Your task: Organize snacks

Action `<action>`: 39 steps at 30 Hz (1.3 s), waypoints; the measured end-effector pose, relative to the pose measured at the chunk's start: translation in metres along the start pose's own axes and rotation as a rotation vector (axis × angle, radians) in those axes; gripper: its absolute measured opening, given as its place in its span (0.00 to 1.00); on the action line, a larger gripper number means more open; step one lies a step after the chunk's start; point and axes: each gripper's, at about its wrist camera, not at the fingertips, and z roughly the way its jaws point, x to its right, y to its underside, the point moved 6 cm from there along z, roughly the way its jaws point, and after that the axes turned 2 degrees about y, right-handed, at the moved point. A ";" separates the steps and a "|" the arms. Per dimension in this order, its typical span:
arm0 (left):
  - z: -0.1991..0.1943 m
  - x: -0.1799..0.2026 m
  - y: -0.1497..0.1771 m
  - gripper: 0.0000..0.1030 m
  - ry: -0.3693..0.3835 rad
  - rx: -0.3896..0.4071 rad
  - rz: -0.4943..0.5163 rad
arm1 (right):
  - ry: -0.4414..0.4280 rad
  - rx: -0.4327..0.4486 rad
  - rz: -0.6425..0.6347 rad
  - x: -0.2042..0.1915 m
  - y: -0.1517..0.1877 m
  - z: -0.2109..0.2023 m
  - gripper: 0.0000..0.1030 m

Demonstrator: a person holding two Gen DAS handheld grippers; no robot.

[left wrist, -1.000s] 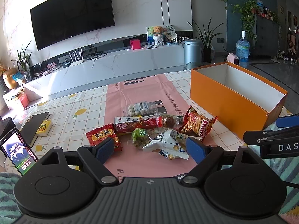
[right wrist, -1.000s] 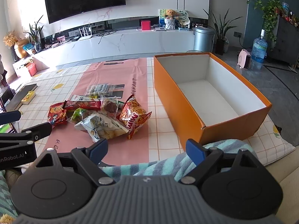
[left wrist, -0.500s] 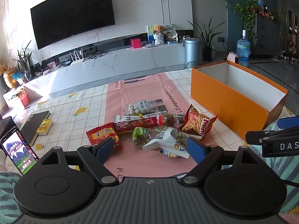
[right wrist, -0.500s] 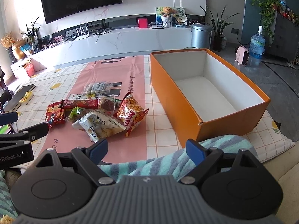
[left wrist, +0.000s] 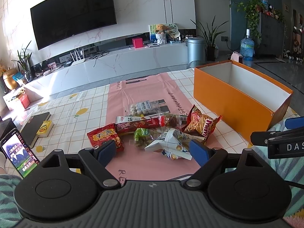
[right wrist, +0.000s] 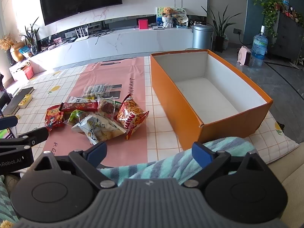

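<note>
My left gripper (left wrist: 153, 151): jaws spread wide, holding nothing, hovering at the near edge of the snack pile.
My right gripper (right wrist: 149, 152): jaws spread wide, holding nothing, above a striped teal towel (right wrist: 171, 163) at the table's near edge.
Snack pile: heaped on a pink mat (left wrist: 148, 93) in the middle of the checked tablecloth (left wrist: 76, 114).
White chip bag (left wrist: 169, 140): nearest to me, lying between my left fingers as that camera sees it.
Orange Mimi snack bag (left wrist: 201, 124): right side of the pile, closest to the box.
Red crisp packet (left wrist: 103, 135): left side of the pile, just behind my left fingertip.
Long red bar wrapper (left wrist: 137, 124): lies across the pile behind the green packet (left wrist: 141, 135).
Clear pack of round white sweets (left wrist: 144, 107): at the far side of the pile.
Orange box (right wrist: 182, 104): open, white inside, nothing in it, to the right of the pile and apart from it.
Phone (left wrist: 18, 153): propped at far left, screen lit.
</note>
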 end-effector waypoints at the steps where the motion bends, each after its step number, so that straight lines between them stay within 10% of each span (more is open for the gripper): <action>1: 0.000 0.000 0.001 0.99 0.001 -0.001 0.001 | 0.000 0.000 0.001 0.000 0.000 0.000 0.90; 39: 0.003 -0.002 0.002 0.99 0.047 -0.031 -0.039 | -0.005 -0.007 -0.007 -0.001 0.001 0.006 0.91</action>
